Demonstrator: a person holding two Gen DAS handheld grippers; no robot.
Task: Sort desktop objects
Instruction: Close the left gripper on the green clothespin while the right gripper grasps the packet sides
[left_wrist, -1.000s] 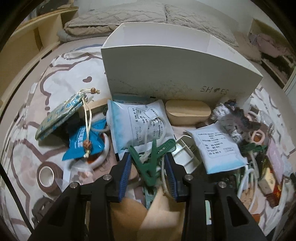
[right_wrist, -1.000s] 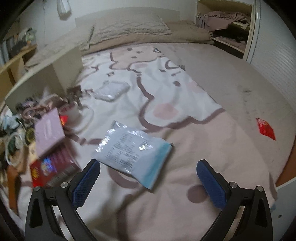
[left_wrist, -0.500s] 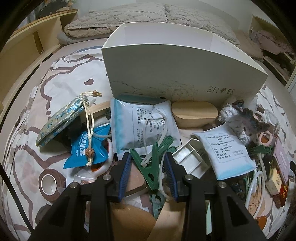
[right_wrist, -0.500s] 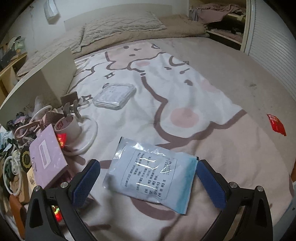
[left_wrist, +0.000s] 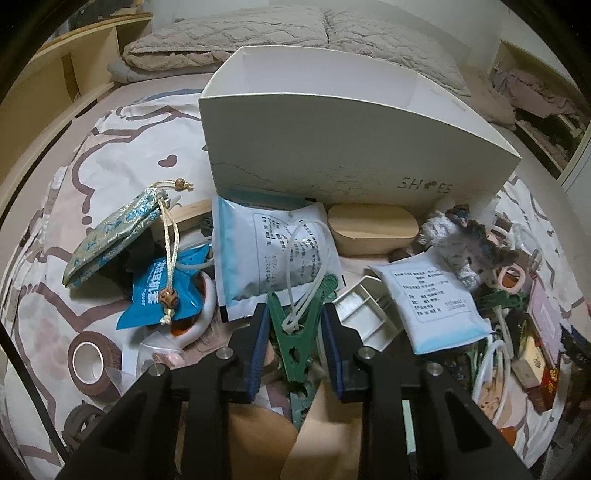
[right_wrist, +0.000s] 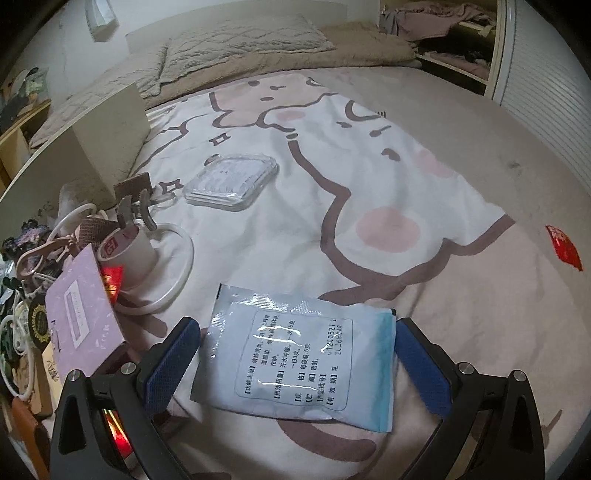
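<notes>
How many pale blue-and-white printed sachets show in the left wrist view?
2. One pale blue-and-white printed sachet lies against the white shoe box; the other lies right of the white plastic tray. The clutter may hide more.

The white shoe box (left_wrist: 347, 147) hides whatever lies inside it, and the left wrist view shows only its outer wall. The lower end of the green clip (left_wrist: 295, 332) disappears under the left tongs (left_wrist: 293, 347), whose pads are closing beside it. The print on the pale sachet (right_wrist: 299, 354) is too small to read, and the clutter pile (right_wrist: 26, 317) is cut off by the left edge.
</notes>
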